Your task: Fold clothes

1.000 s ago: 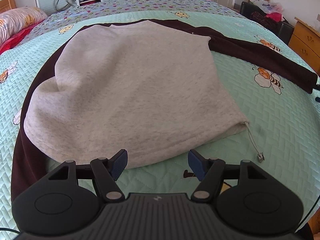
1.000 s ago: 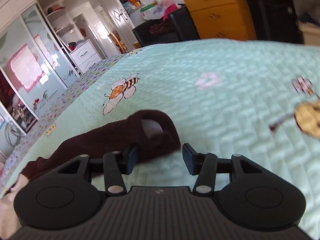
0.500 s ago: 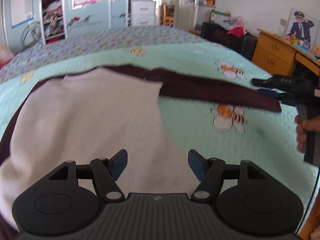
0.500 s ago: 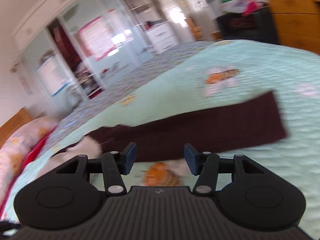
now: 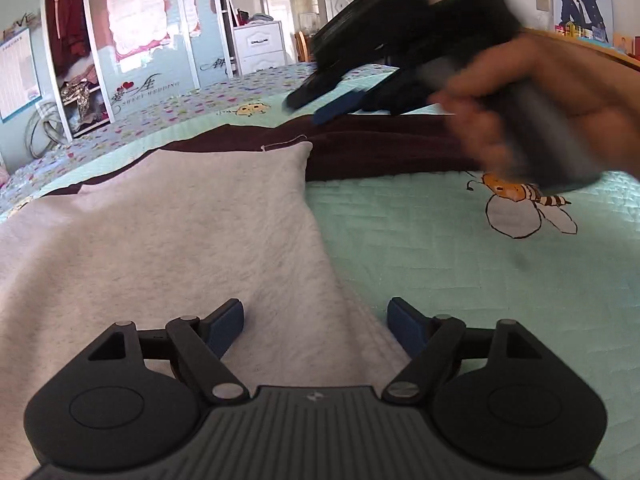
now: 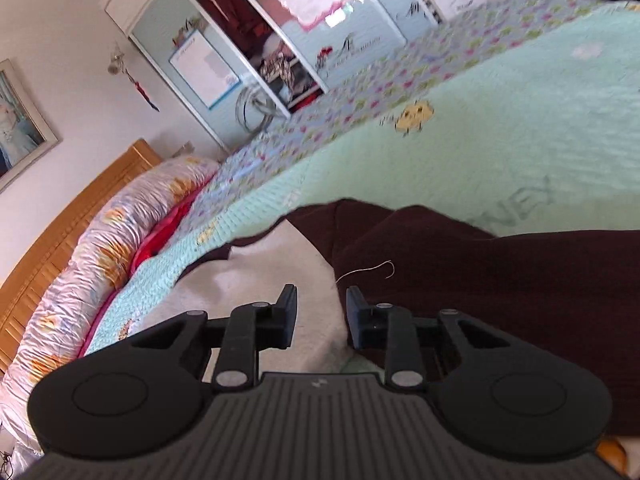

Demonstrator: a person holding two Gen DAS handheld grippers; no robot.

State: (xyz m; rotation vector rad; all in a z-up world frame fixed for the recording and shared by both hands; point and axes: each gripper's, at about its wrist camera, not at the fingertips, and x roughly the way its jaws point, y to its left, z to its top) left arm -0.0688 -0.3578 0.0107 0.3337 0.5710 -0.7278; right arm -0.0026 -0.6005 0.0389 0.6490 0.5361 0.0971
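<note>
The sweatshirt (image 5: 168, 232) lies flat mid-bed (image 5: 460, 280), its dark sleeve (image 5: 380, 152) stretched sideways toward the bed's right edge. The left gripper (image 5: 316, 320) is opening, empty, over the grey hem; the right gripper (image 6: 322, 312) is closing, empty, above the sleeve.

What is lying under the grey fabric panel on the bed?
The dark brown garment shows along the grey panel's far edge, over the green quilt. Whatever lies beneath its middle stays covered.
</note>
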